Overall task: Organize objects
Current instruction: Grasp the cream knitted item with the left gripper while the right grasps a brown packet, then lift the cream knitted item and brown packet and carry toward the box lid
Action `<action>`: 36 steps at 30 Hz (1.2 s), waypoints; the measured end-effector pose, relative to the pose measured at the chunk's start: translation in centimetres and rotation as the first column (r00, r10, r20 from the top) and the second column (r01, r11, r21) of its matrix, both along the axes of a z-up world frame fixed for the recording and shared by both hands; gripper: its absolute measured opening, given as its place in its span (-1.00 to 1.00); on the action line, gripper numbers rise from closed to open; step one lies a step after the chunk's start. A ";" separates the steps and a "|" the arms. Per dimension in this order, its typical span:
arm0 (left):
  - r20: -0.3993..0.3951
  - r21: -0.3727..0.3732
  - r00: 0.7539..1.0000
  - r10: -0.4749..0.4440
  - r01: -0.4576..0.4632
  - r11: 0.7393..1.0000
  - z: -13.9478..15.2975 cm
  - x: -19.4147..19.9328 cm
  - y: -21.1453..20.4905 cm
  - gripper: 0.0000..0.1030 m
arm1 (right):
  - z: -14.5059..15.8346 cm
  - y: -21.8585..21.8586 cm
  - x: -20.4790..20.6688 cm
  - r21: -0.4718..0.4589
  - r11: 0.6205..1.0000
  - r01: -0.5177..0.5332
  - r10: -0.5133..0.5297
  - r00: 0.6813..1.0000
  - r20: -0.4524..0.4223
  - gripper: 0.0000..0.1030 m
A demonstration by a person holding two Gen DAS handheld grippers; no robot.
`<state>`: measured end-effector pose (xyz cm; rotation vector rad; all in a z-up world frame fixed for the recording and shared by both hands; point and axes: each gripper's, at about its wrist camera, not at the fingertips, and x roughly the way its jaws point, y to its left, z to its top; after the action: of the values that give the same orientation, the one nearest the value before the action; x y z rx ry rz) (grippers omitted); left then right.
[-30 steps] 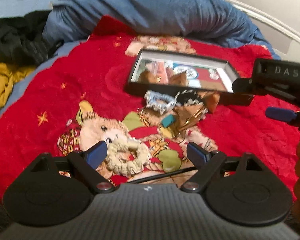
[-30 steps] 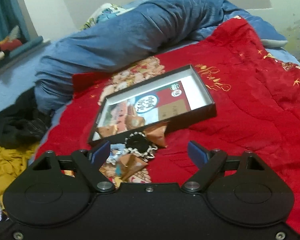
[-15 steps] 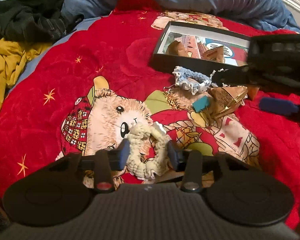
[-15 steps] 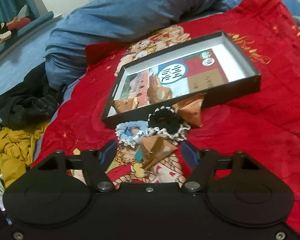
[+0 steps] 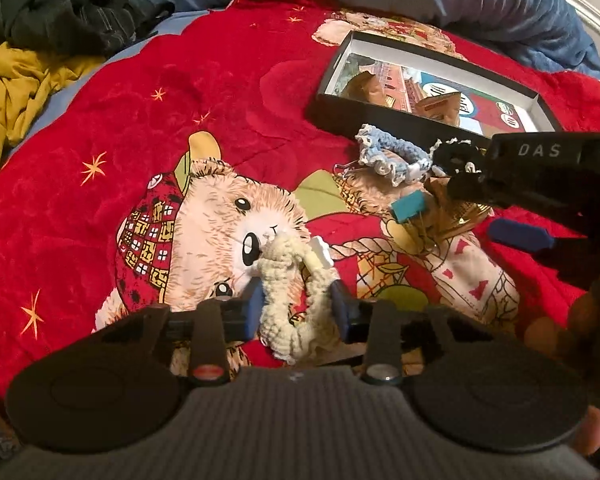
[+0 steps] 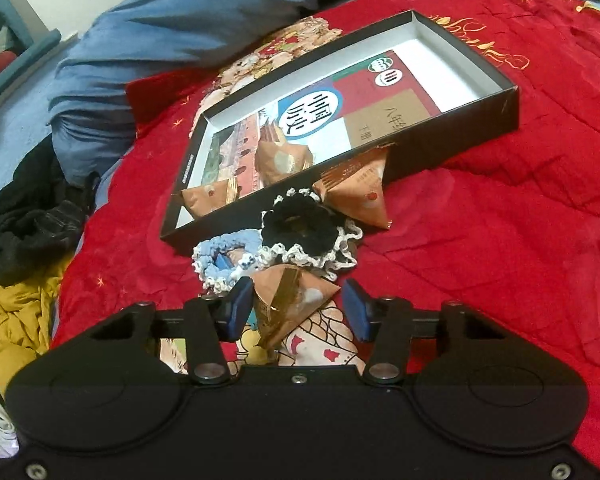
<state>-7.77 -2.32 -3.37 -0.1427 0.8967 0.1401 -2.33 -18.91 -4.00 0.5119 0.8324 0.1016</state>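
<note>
My left gripper (image 5: 296, 304) is closing on a cream crochet scrunchie (image 5: 284, 280) that lies on the red bear blanket; both pads press into it. My right gripper (image 6: 298, 306) is closing around a brown triangular packet (image 6: 292, 296), with small gaps at both pads. Beyond it lie a black scrunchie (image 6: 300, 224), a blue scrunchie (image 6: 220, 248) and another packet (image 6: 360, 196) against the black box (image 6: 460, 148). Two packets (image 6: 280, 160) rest in the box on a printed sheet. A teal clip (image 5: 408, 206) lies near the right gripper.
The red blanket (image 5: 220, 80) covers the bed. A blue duvet (image 6: 180, 20) is bunched up behind the box. Black clothing (image 5: 60, 4) and yellow cloth (image 5: 16, 84) lie at the left edge. A person's fingers (image 5: 572, 320) show at the right.
Both grippers dropped toward the blanket and narrowed. The left one closed onto the cream scrunchie. The right one moved down over the brown packet, which now sits between its pads.
</note>
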 end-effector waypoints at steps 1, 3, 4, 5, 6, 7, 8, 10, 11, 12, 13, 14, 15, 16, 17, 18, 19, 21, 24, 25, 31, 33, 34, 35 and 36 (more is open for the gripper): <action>0.002 0.001 1.000 0.000 0.000 1.000 0.0 0.0 0.0 -0.32 | 0.0 0.1 0.0 -0.003 1.000 -0.005 0.005 1.000 0.009 -0.15; 0.003 -0.007 1.000 0.003 -0.003 1.000 0.1 -0.1 0.0 -0.40 | 0.0 0.5 0.0 -0.009 1.000 -0.027 0.027 0.999 0.019 -0.20; 0.004 -0.010 1.000 0.004 -0.004 1.000 0.1 -0.1 0.0 -0.44 | -0.1 0.7 0.0 -0.010 0.999 -0.032 0.032 0.999 0.020 -0.25; 0.005 -0.015 1.000 0.006 -0.006 1.000 0.2 -0.2 0.1 -0.45 | -0.1 0.7 0.0 -0.009 0.999 -0.031 0.031 0.999 0.024 -0.27; 0.007 -0.021 1.000 0.010 -0.010 1.000 0.2 -0.3 0.1 -0.47 | -0.2 0.8 -0.1 -0.008 1.000 -0.027 0.027 0.999 0.029 -0.29; 0.008 -0.025 1.000 0.013 -0.012 1.000 0.3 -0.3 0.2 -0.47 | -0.2 0.9 -0.2 -0.006 1.000 -0.031 0.031 0.999 0.032 -0.33; 0.008 -0.027 1.000 0.015 -0.015 1.000 0.3 -0.4 0.3 -0.48 | -0.1 1.0 -0.3 -0.004 0.999 -0.041 0.041 0.999 0.034 -0.36; 0.009 -0.030 1.000 0.020 -0.020 0.999 0.4 -0.5 0.3 -0.48 | 0.1 1.1 -0.6 0.008 0.999 -0.051 0.051 0.998 0.040 -0.46; 0.011 -0.029 1.000 0.026 -0.025 0.999 0.5 -0.7 0.3 -0.48 | 0.2 1.2 -0.8 0.009 0.998 -0.057 0.056 0.998 0.041 -0.49; 0.014 -0.030 0.999 0.038 -0.038 0.999 0.5 -0.8 0.4 -0.48 | 0.3 1.4 -0.9 0.004 0.998 -0.062 0.062 0.997 0.041 -0.50; 0.016 -0.033 0.999 0.046 -0.045 0.998 0.6 -0.9 0.5 -0.48 | 0.4 1.5 -1.1 -0.001 0.998 -0.067 0.067 0.997 0.042 -0.51; 0.020 -0.037 0.999 0.051 -0.050 0.998 0.7 -1.1 0.5 -0.48 | 0.5 1.6 -1.4 -0.003 0.997 -0.073 0.073 0.996 0.043 -0.52; 0.025 -0.040 0.998 0.052 -0.051 0.998 0.8 -1.2 0.6 -0.48 | 0.6 1.8 -1.6 -0.001 0.997 -0.081 0.081 0.996 0.046 -0.52; 0.030 -0.038 0.998 0.054 -0.052 0.998 0.9 -1.3 0.6 -0.48 | 0.7 1.8 -1.7 0.000 0.996 -0.085 0.085 0.995 0.049 -0.53; 0.034 -0.034 0.998 0.054 -0.053 0.998 0.9 -1.4 0.6 -0.48 | 0.9 1.9 -1.9 0.001 0.996 -0.087 0.087 0.995 0.054 -0.53; 0.037 -0.030 0.998 0.054 -0.053 0.998 1.0 -1.4 0.5 -0.48 | 1.1 1.9 -2.1 0.004 0.996 -0.089 0.089 0.994 0.059 -0.54; 0.040 -0.028 0.998 0.055 -0.054 0.998 1.0 -1.4 0.5 -0.49 | 1.2 1.9 -2.4 0.010 0.996 -0.089 0.088 0.994 0.067 -0.54; 0.050 -0.035 0.997 0.054 -0.052 0.998 1.2 -1.5 0.5 -0.49 | 1.7 1.8 -2.9 0.025 0.996 -0.090 0.088 0.993 0.082 -0.54; 0.088 -0.046 0.995 0.044 -0.040 0.998 1.8 -1.9 0.4 -0.50 | 2.3 1.5 -3.5 0.044 0.995 -0.093 0.088 0.990 0.107 -0.54; 0.107 -0.044 0.993 0.041 -0.037 0.998 2.1 -2.1 0.3 -0.50 | 2.5 1.4 -3.6 0.049 0.994 -0.096 0.090 0.989 0.114 -0.54; 0.197 -0.053 0.979 0.048 -0.038 0.998 3.4 -2.8 0.3 -0.50 | 3.8 0.3 -4.5 0.082 0.993 -0.087 0.073 0.985 0.158 -0.54; 0.213 -0.061 0.976 0.053 -0.041 0.997 3.7 -2.8 0.6 -0.50 | 4.4 -0.1 -4.9 0.089 0.992 -0.086 0.069 0.981 0.182 -0.54; 0.216 -0.066 0.975 0.057 -0.043 0.997 3.8 -2.9 0.7 -0.49 | 4.7 -0.2 -5.1 0.090 0.992 -0.087 0.068 0.979 0.194 -0.54; 0.218 -0.072 0.974 0.062 -0.047 0.996 4.0 -2.9 0.8 -0.48 | 5.0 -0.4 -5.2 0.089 0.992 -0.089 0.070 0.976 0.205 -0.54; 0.220 -0.079 0.973 0.069 -0.053 0.996 4.1 -2.9 1.0 -0.48 | 5.3 -0.5 -5.3 0.087 0.992 -0.092 0.071 0.974 0.217 -0.54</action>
<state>-10.72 -1.35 0.71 -0.2487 0.6739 0.1458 -7.64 -19.38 1.34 0.5477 0.6397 0.2690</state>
